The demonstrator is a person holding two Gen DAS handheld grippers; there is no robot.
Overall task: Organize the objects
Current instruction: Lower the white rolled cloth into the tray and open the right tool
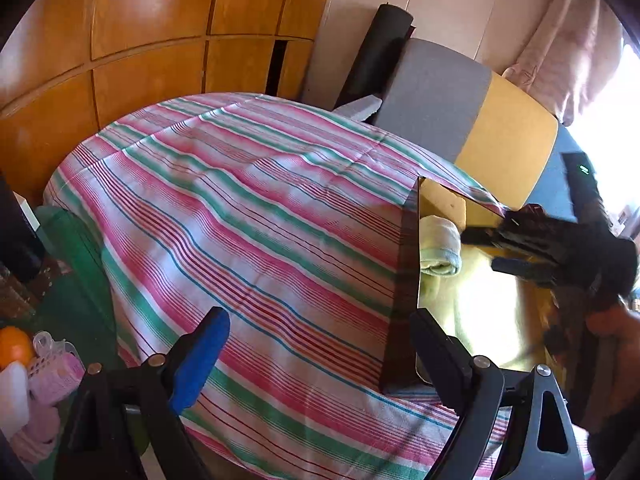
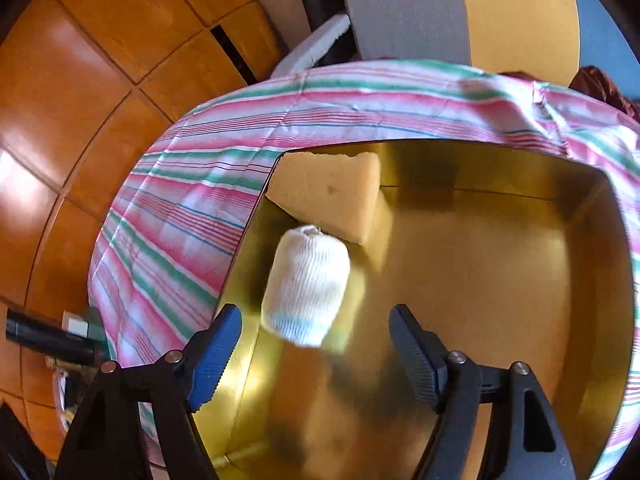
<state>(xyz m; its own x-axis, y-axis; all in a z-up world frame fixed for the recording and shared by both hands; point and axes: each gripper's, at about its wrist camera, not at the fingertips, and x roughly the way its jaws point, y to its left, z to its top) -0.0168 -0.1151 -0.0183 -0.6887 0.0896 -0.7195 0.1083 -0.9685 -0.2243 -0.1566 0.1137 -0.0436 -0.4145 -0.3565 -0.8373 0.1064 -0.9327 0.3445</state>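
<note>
A gold square tin [image 2: 520, 280] stands on the striped tablecloth [image 2: 180, 208]. In its far left corner lies a yellow sponge [image 2: 332, 192], with a rolled white sock [image 2: 306, 284] right in front of it. My right gripper [image 2: 316, 354] hangs open over the tin; the sock lies just ahead of its fingertips, and neither pad touches it. In the left wrist view the tin [image 1: 404, 280] sits at the right with the sock [image 1: 440, 248], the sponge [image 1: 444, 204] and the right gripper [image 1: 482, 251] above them. My left gripper [image 1: 320, 356] is open and empty over the cloth [image 1: 240, 200], beside the tin's near corner.
A wooden wardrobe [image 1: 140, 40] stands behind the table. A grey and yellow chair back [image 1: 460, 112] and a black roll [image 1: 376, 52] are at the far side. Below the table's left edge are an orange [image 1: 14, 346], a pink basket [image 1: 56, 368] and a white bottle [image 1: 12, 396].
</note>
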